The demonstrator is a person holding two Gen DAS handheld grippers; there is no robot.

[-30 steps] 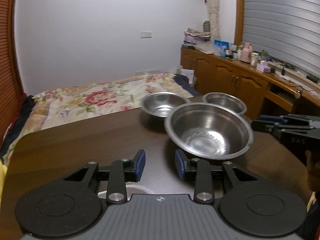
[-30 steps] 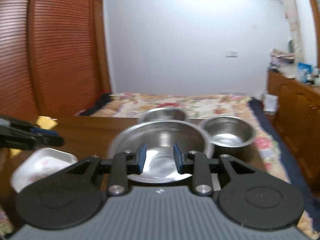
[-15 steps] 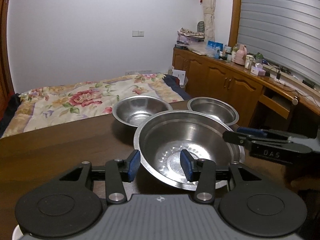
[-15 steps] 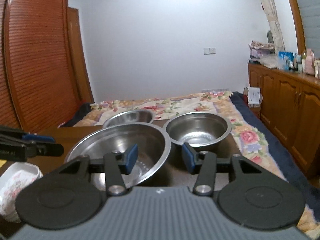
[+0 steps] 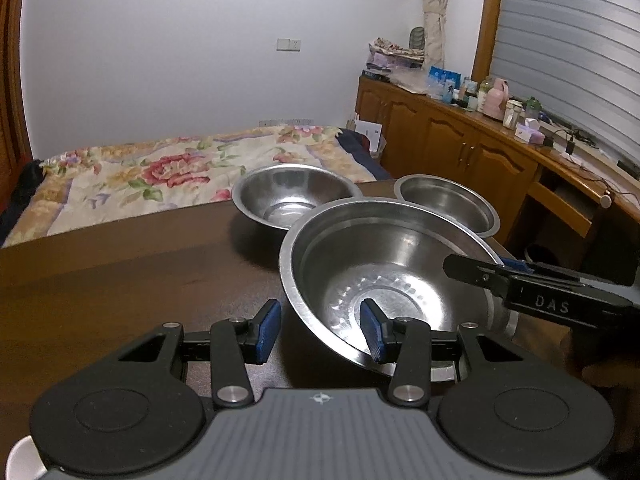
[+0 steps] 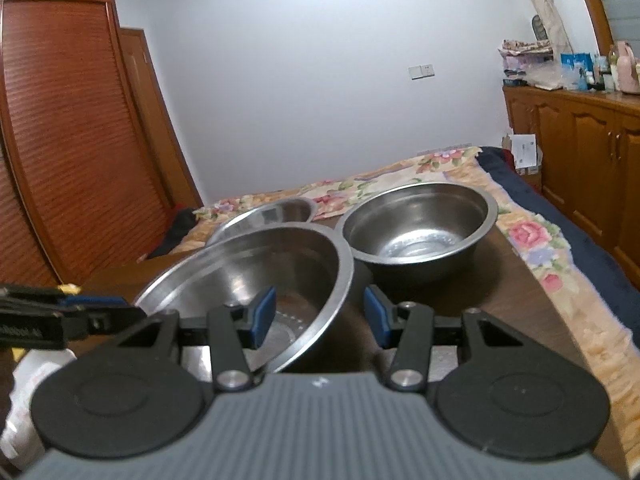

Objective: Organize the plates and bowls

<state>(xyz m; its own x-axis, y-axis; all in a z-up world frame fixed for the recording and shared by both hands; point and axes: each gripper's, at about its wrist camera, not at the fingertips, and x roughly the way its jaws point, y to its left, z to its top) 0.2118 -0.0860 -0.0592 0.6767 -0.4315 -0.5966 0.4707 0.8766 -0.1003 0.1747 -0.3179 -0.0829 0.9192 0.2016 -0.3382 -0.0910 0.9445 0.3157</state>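
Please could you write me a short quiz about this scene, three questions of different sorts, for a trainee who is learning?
1. True or false: the fingers of the right gripper stand on either side of the rim of the large bowl.
2. What lies beyond the far edge of the table? A. a bed with a flowered cover; B. a kitchen sink; C. a sofa.
3. How many smaller bowls stand behind the large bowl?

Key
1. True; the fingers have just been opening and do not press on the rim.
2. A.
3. Two.
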